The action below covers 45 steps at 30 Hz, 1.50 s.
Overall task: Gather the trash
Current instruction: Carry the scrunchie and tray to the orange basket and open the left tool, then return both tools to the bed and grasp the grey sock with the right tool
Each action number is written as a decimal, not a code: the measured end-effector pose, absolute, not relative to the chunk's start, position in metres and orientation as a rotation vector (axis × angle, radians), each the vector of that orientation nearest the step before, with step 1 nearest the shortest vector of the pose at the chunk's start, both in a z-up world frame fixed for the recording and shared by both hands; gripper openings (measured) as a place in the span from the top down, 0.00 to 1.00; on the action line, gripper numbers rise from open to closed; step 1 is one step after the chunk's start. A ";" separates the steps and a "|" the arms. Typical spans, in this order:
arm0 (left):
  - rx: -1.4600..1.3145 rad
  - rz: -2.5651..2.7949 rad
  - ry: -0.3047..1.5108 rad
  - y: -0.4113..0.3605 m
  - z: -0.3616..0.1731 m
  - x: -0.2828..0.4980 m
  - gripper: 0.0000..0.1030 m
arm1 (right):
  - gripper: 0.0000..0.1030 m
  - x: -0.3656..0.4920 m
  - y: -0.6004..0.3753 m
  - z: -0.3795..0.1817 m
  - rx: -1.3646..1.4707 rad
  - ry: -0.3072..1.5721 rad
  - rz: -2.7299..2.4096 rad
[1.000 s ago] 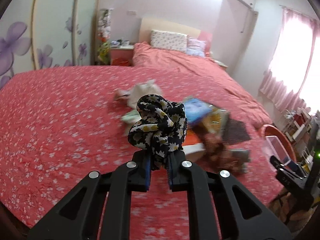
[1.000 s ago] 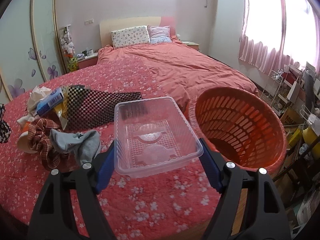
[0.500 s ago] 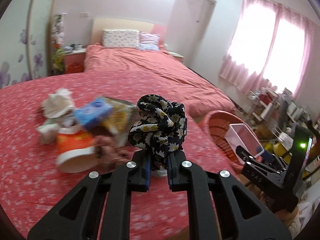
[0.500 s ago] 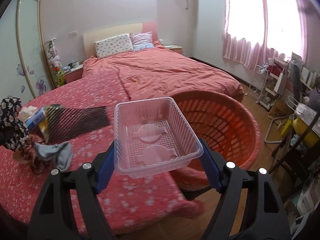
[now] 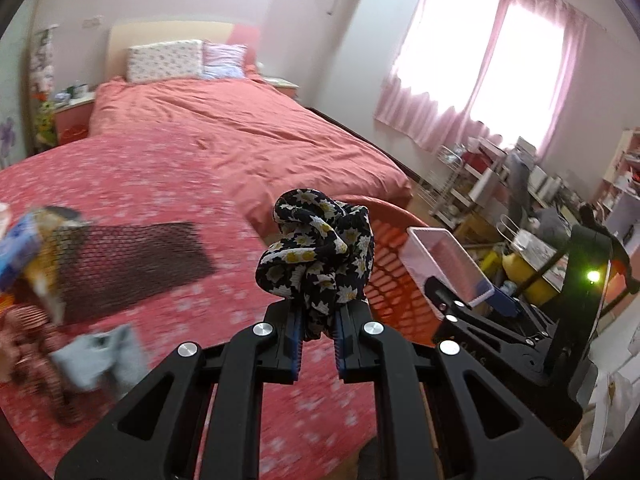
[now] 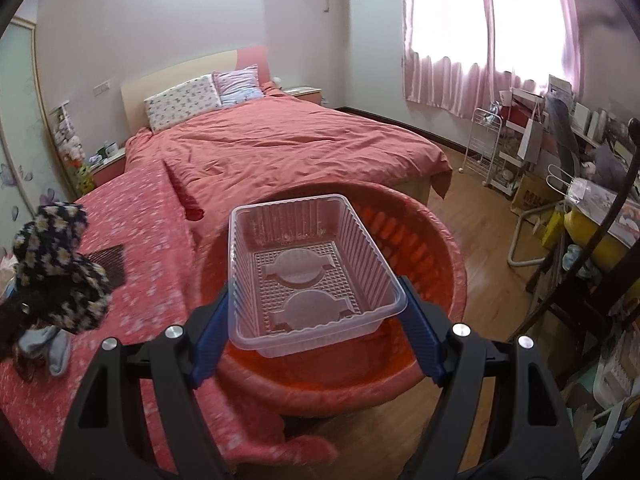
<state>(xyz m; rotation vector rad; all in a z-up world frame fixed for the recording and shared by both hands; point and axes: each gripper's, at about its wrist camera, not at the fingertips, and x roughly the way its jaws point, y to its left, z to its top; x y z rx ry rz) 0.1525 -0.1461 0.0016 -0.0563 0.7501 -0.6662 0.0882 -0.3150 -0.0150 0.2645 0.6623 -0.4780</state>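
Both tongs loaded: left tongs clamp floral scrunchie; right tongs pinch clear tray (over orange basket).

The left gripper fills the lower centre of its wrist view: matte black plastic arms with triangular cut-outs, four round silver screw heads in an arc, and jaws lined with ribbed blue pads. At the lower right of that view the right gripper shows from the side, black too, with faint raised lettering on one arm, a blue pad, and an upright black block carrying a small glowing green light. In its own view the right gripper has the same black cut-out arms, four silver screws and long blue pads.
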 end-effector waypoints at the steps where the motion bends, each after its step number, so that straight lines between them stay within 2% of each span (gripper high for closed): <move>1: -0.052 -0.680 0.760 -0.155 -0.002 0.155 0.88 | 0.27 0.089 -0.321 -0.017 0.270 0.662 -0.482; 15: 0.007 -0.765 0.828 -0.212 -0.023 0.173 0.88 | 0.27 0.091 -0.366 -0.029 0.316 0.649 -0.534; 31: 0.023 -0.780 0.861 -0.229 -0.035 0.184 0.88 | 0.26 0.091 -0.380 -0.033 0.365 0.628 -0.531; 35: 0.018 -0.776 0.871 -0.231 -0.035 0.186 0.83 | 0.26 0.093 -0.386 -0.035 0.405 0.625 -0.520; 37: 0.016 -0.773 0.878 -0.232 -0.036 0.188 0.74 | 0.25 0.094 -0.389 -0.035 0.422 0.620 -0.507; 39: 0.013 -0.764 0.881 -0.231 -0.037 0.189 0.61 | 0.23 0.095 -0.391 -0.036 0.440 0.621 -0.505; 42: 0.011 -0.758 0.885 -0.227 -0.037 0.190 0.52 | 0.21 0.091 -0.391 -0.036 0.437 0.619 -0.517; 45: 0.015 -0.735 0.879 -0.220 -0.036 0.189 0.51 | 0.20 0.087 -0.388 -0.034 0.430 0.620 -0.530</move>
